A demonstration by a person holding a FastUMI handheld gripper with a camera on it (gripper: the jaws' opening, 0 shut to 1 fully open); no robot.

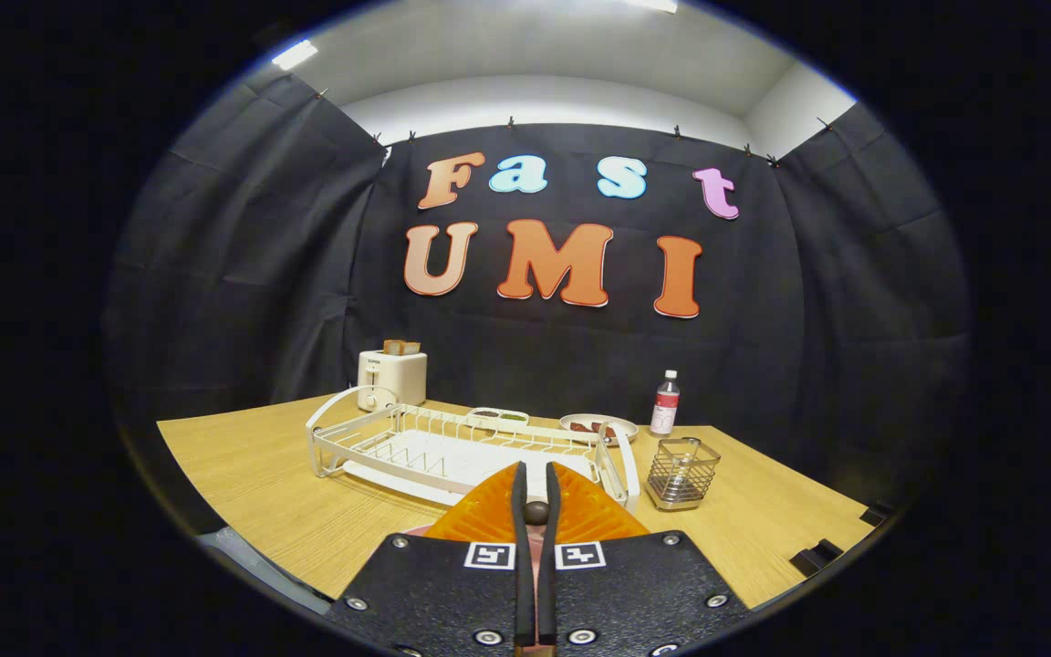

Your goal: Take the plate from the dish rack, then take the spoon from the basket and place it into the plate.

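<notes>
Ceiling lights overhead, even brightness, table sharp, strong fisheye bending near edges.

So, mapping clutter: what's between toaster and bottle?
Gripper view: a small dish and a food plate, behind the dish rack; the gripper pinches a dark knob.

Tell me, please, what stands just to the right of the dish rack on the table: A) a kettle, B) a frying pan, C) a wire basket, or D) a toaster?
C: the wire basket stands on the table beside the right end of the dish rack, beyond the shut gripper.
</notes>
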